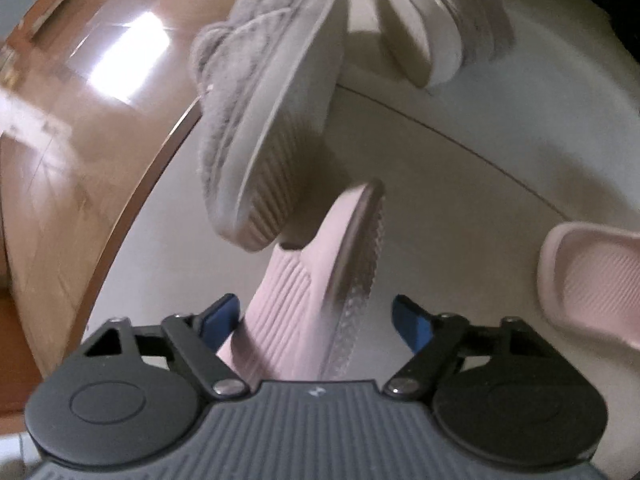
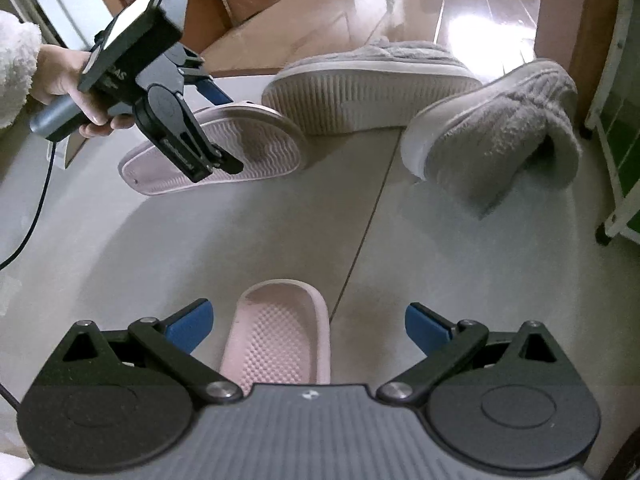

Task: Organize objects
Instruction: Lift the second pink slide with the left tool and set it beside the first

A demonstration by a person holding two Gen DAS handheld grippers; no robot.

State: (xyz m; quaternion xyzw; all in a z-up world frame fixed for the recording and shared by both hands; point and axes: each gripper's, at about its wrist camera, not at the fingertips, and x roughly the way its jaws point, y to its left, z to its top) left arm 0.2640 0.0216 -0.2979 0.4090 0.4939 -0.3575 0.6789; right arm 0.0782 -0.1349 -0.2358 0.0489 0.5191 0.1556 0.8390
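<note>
Two pink rubber slippers and two grey fuzzy slippers lie on a pale tiled floor. My left gripper (image 1: 316,320) is open around one pink slipper (image 1: 316,280) that stands on its side, sole to the right. In the right wrist view the left gripper (image 2: 228,132) hangs over that pink slipper (image 2: 256,148), whose sole shows. My right gripper (image 2: 306,326) is open, with the other pink slipper (image 2: 280,336) lying upright between its fingers. One grey slipper (image 2: 368,96) lies on its side and the other (image 2: 496,136) is tilted at the right.
Brown wooden flooring (image 2: 400,12) begins behind the slippers. A white and green frame (image 2: 616,160) stands at the right edge. A cable (image 2: 36,216) trails from the left gripper. The second pink slipper (image 1: 596,280) lies right of my left gripper.
</note>
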